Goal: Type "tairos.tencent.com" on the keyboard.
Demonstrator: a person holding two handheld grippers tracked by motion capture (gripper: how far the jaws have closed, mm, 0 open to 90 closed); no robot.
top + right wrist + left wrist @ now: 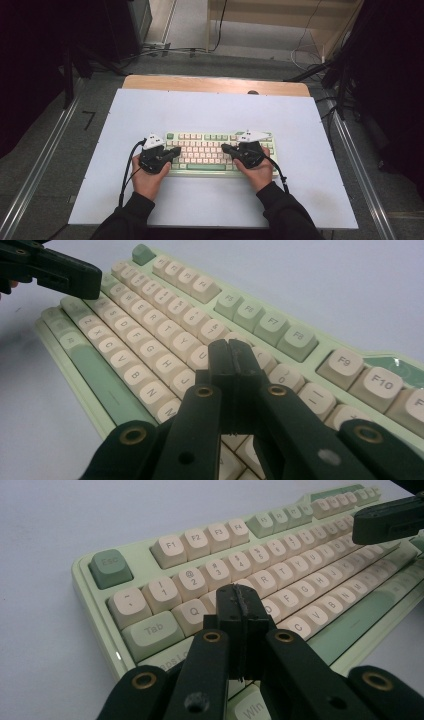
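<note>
We are hovering both closed tools, left tool (239, 602) and right tool (231, 357), over the keyboard (200, 167), typing; next we are judging a precise key press.

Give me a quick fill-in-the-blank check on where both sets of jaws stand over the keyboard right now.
1. Both grippers hover over a pale green ____.
2. The left gripper has its jaws ____, with nothing between them.
3. The right gripper sits over the keyboard's ____ half in the high view.
4. The keyboard lies on a ____ mat.

Missing words: keyboard; shut; right; white
</note>
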